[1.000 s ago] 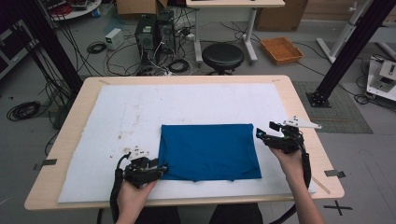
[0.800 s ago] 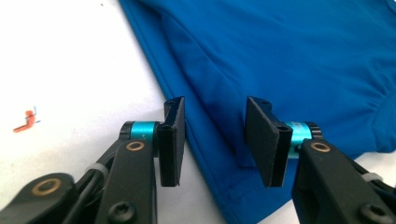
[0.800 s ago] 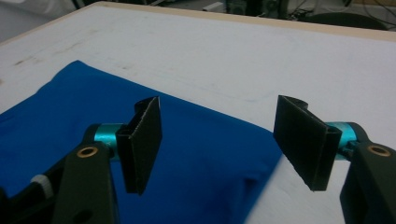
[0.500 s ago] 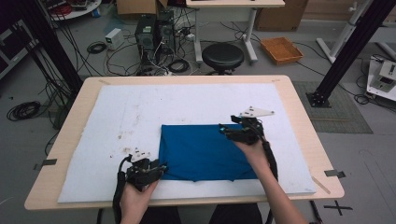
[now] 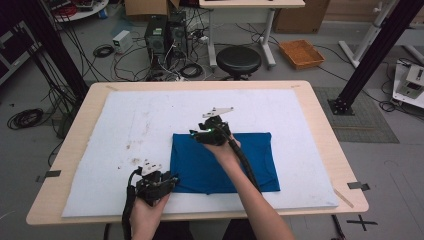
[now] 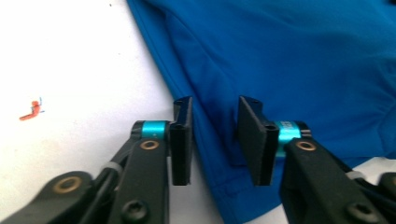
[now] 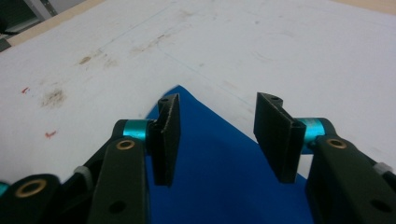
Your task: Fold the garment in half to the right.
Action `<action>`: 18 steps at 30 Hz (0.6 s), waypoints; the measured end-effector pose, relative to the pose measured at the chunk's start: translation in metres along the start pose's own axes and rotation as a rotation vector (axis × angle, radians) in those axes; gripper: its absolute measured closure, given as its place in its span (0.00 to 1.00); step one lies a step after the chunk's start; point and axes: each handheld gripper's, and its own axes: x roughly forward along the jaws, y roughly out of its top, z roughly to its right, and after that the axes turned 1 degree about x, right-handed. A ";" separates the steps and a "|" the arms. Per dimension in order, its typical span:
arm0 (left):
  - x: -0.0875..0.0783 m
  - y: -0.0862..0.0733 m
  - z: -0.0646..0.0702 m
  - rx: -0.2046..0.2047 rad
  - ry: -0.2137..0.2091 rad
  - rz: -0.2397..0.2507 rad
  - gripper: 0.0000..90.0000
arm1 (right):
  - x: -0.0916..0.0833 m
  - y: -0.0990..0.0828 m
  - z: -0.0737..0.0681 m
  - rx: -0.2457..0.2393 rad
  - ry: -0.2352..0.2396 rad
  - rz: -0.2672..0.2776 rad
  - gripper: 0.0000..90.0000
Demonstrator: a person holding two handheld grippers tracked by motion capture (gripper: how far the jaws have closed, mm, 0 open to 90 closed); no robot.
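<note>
Claws both parted & closing: L (image 5: 167,181) astride blue cloth (image 5: 250,160) edge, R (image 5: 196,135) over far corner.

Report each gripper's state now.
Left gripper: jaws open, closing astride the blue cloth edge.
Right gripper: jaws open, closing above the cloth's corner.

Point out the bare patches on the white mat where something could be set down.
The white mat is bare, if stained, along its far strip beyond the blue cloth, on the wide left area between the cloth and the mat's left edge, and in a narrower strip right of the cloth. It is crowded at the cloth's near left corner by the left tool and its far left corner by the right tool.
</note>
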 end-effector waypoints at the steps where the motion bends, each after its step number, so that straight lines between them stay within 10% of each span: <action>1: 0.000 -0.001 0.001 0.002 0.002 0.003 0.69 | 0.007 0.002 -0.003 -0.004 -0.004 -0.007 0.59; 18: 0.001 -0.001 0.005 0.024 0.049 0.000 0.75 | 0.087 0.015 -0.030 -0.041 -0.012 -0.125 0.76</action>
